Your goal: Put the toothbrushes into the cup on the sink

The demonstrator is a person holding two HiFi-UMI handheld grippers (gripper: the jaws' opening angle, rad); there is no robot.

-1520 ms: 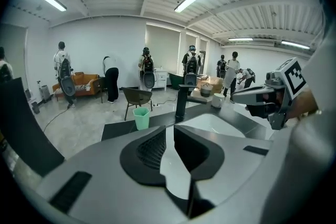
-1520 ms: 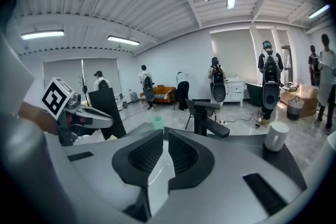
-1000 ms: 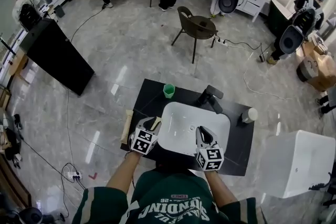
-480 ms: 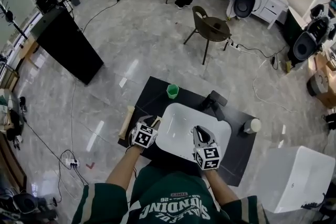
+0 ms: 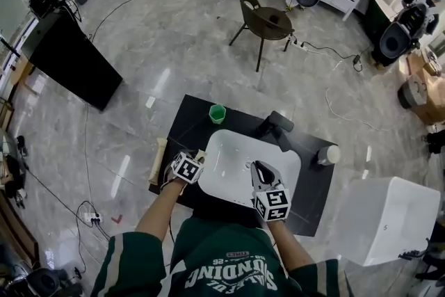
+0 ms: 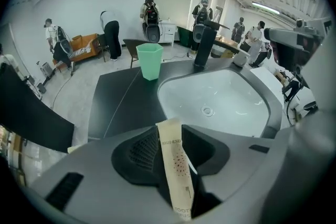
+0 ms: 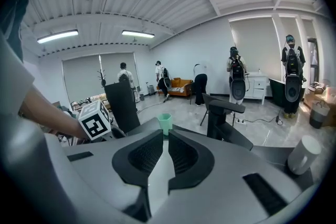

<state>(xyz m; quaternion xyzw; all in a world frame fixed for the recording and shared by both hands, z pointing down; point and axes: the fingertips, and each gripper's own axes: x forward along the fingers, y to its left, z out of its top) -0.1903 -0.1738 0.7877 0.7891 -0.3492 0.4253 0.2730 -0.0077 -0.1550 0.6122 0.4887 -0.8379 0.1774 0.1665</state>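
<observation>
Black counter [image 5: 195, 125] with a white sink [image 5: 233, 149] set in its middle. Green cup [image 6: 150, 60] stands upright on the far left of the counter, just beyond the sink's far-left corner and well apart from both tools. Nothing can be made out inside it. Black faucet [image 6: 202, 47] is at the far rim. A white cylinder [image 5: 329, 154] sits on the counter right of the sink. A pale wooden piece [image 5: 158, 162] lies along the counter's left edge.

Left hand-held gripper [image 6: 169, 134]: over the counter strip left of the sink, at the near-left corner, pitched steeply down. Its jaws stand apart and have just been opening. One wrapped toothbrush [image 6: 176, 165], in a cream paper sleeve with brown print, stands lengthwise between them. Its lower end sits deep in the throat and its top pokes past the jaw tips, tilted a little left. A dark gap shows along the sleeve's right side. No firm pinch is visible.

Right hand-held gripper [image 7: 165, 132]: over the sink's near rim, aimed toward the far side and tipped slightly down. Its jaws are drawn together to a thin slit, with nothing in it. From there the cup shows straight ahead past the jaw tips.

Background: grey tiled floor, a dark chair [image 5: 264, 23] beyond the counter, and several people standing at the room's far end.
</observation>
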